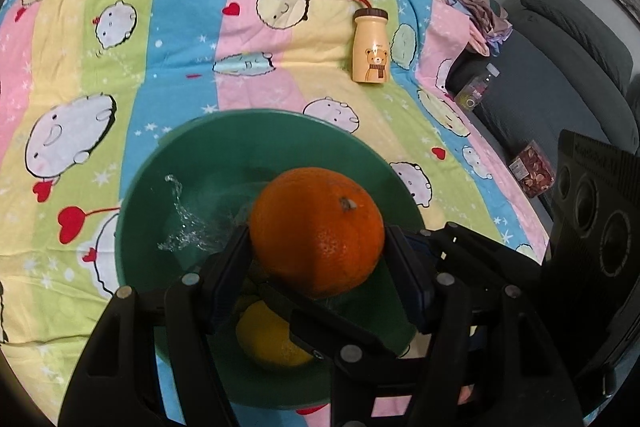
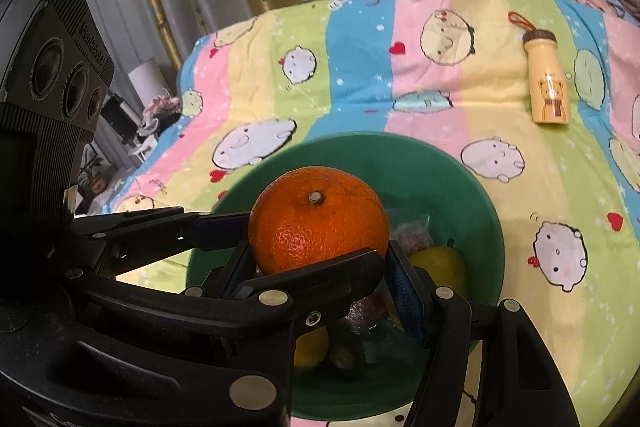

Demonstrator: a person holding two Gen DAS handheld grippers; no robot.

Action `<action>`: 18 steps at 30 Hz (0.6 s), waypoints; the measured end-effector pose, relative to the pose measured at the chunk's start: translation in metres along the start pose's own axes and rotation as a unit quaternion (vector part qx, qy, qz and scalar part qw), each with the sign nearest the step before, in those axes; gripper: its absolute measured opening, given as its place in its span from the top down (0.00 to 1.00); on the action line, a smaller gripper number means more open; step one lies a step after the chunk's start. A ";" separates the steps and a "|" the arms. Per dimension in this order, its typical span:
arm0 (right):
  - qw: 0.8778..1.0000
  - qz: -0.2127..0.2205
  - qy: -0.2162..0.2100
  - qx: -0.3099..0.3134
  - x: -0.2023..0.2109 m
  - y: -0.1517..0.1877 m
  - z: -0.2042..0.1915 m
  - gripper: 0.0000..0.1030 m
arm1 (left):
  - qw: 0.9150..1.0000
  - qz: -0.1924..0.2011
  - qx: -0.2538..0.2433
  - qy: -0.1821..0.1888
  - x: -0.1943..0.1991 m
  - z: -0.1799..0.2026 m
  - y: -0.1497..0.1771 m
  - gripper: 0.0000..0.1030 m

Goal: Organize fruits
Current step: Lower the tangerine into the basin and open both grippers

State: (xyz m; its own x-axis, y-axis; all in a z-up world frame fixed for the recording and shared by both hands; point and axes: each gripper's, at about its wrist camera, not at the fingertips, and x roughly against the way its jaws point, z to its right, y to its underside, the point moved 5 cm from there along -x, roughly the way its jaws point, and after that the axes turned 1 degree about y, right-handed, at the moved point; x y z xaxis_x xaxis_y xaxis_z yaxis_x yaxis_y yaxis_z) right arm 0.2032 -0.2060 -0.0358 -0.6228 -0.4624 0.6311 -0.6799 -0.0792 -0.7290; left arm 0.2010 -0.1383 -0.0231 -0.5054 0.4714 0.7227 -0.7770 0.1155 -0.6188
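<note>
Both grippers are angling downward over a green bowl [image 1: 152, 187], and both are clamping the same orange [image 1: 316, 231]. The left gripper [image 1: 318, 247] is pressing its blue-padded fingers [image 1: 404, 267] against the orange's sides, and the right gripper [image 2: 320, 251] is gripping it likewise, crossing in front of the left one. The orange is hanging above the bowl's interior. In the bowl, a yellow lemon [image 1: 268, 335] is lying under the linkages beside crinkled clear plastic wrap [image 1: 180, 219]. The bowl is sitting on a striped cartoon-print bedsheet [image 1: 100, 87]. A yellow bear-print bottle [image 1: 371, 45] is lying well apart from the bowl on the sheet.
</note>
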 end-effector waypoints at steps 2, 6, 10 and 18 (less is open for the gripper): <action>1.000 -0.007 0.001 -0.002 -0.003 0.002 0.001 0.35 | 1.000 -0.005 0.004 0.002 -0.003 -0.001 0.001 0.35; 1.000 -0.020 0.011 -0.001 -0.009 0.004 0.003 0.35 | 1.000 -0.015 0.009 0.007 -0.009 -0.003 0.004 0.35; 0.999 -0.036 0.035 0.006 -0.014 0.008 0.005 0.35 | 1.000 -0.020 0.003 -0.004 -0.014 -0.002 0.007 0.34; 0.995 -0.043 0.089 0.029 -0.004 0.009 0.004 0.24 | 0.997 -0.003 -0.013 -0.075 0.006 -0.008 0.007 0.08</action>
State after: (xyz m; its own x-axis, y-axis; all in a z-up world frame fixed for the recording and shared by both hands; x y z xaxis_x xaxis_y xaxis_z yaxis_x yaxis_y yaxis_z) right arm 0.2011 -0.2081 -0.0454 -0.6252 -0.2893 0.7248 -0.7135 -0.1644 -0.6811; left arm 0.1954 -0.1274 -0.0258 -0.5528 0.3340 0.7634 -0.7711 0.1422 -0.6206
